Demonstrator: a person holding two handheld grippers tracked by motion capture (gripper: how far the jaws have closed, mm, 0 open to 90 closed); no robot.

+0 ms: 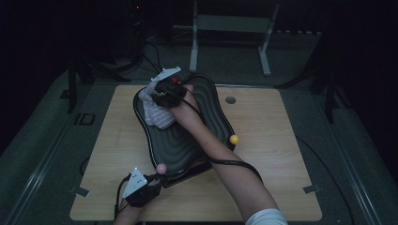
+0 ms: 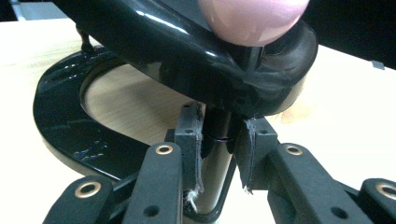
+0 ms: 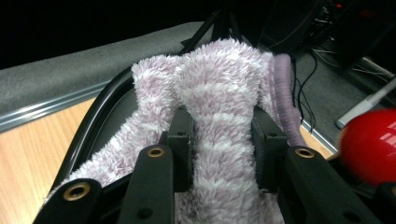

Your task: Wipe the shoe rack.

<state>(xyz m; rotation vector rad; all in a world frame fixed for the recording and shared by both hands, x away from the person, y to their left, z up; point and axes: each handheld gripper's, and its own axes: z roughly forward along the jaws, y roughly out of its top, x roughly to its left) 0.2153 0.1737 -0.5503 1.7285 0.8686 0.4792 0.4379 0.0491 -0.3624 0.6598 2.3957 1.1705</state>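
Observation:
A black wavy tray [image 1: 187, 140] stands on a wooden table [image 1: 272, 187], with a pink ball [image 1: 161, 168] at its near end. The left gripper [image 1: 158, 179] is at the table's near left. Its jaws are shut on the tray's thin black post [image 2: 217, 154], just under the rim and the pink ball [image 2: 252, 18]. The right gripper [image 1: 162, 97] hovers over the tray's far left end. It is shut on a fluffy lilac-and-white striped cloth [image 3: 219, 88], bunched between its pads [image 3: 180, 140]. The cloth [image 1: 157, 115] drapes onto the tray.
A yellow ball [image 1: 233, 139] sits on the tray's right rim and a red ball [image 3: 369, 144] at its far end beside the right gripper. The tray's black base ring [image 2: 60, 121] rests on the table. A round hole [image 1: 230, 100] marks the tabletop. A white frame [image 1: 230, 23] stands beyond.

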